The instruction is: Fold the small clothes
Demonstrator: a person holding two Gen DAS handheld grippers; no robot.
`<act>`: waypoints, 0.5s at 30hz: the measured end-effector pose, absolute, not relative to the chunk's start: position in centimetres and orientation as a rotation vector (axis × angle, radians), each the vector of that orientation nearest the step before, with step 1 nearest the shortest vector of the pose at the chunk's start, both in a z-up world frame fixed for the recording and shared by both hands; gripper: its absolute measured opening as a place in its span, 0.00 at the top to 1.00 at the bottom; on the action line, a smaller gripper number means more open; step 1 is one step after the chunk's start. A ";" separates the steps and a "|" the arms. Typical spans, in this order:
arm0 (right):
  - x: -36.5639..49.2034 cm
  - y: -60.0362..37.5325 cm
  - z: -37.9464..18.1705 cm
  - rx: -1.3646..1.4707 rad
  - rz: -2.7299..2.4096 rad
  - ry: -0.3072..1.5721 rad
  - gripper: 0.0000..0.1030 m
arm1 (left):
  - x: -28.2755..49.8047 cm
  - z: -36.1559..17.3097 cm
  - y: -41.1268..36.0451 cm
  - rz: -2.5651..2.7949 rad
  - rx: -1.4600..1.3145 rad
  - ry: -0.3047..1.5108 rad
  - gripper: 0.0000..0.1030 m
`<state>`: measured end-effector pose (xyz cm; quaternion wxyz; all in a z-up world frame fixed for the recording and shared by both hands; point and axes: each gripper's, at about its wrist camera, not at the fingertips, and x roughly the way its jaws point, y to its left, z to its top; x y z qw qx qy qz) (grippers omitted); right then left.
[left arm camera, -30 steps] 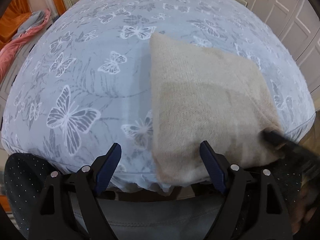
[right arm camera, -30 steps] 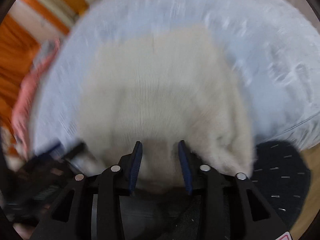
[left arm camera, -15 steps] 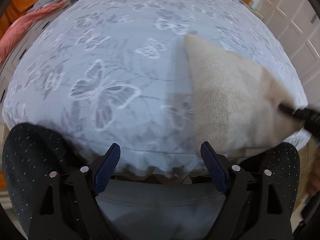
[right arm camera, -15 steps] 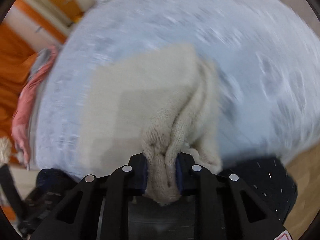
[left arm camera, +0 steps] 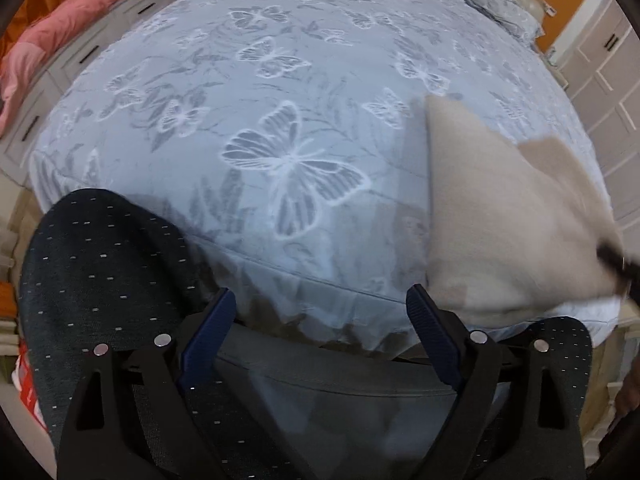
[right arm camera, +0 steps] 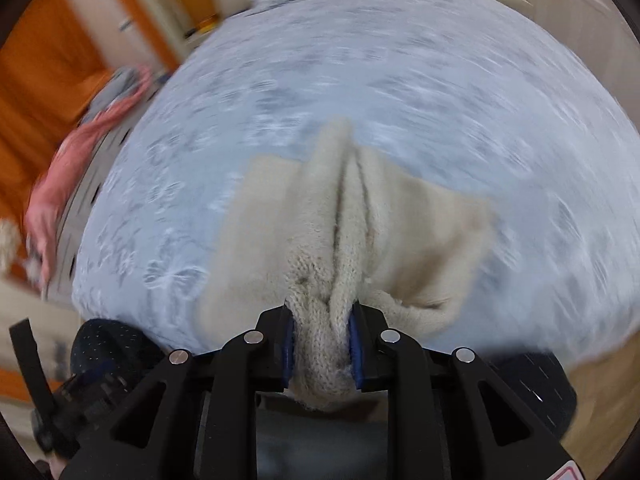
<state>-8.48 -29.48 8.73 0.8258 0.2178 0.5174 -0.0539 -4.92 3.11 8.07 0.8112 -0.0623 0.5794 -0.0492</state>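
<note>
A bed with a blue butterfly cover (left arm camera: 280,80) fills the room. The cream knit garment (right arm camera: 320,216) lies near its front right corner. The right gripper (right arm camera: 320,340) squeezes its bunched edge (much nearer); the left gripper (left arm camera: 320,320) hangs wide apart, holding nothing.

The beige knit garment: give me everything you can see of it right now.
The beige knit garment is cream, fuzzy, soft wool-like knit. The right gripper is shut on a bunched edge, puckering it into ridges. The rest spreads in flat folded layers on the butterfly-print bedspread, near the bed's near edge. From the left wrist view it lies right of the open left gripper, which does not touch it.
</note>
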 end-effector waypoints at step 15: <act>-10.1 -34.2 5.3 0.539 -0.210 1.145 0.46 | -4.4 10.0 -5.9 -0.339 -0.078 1.206 0.17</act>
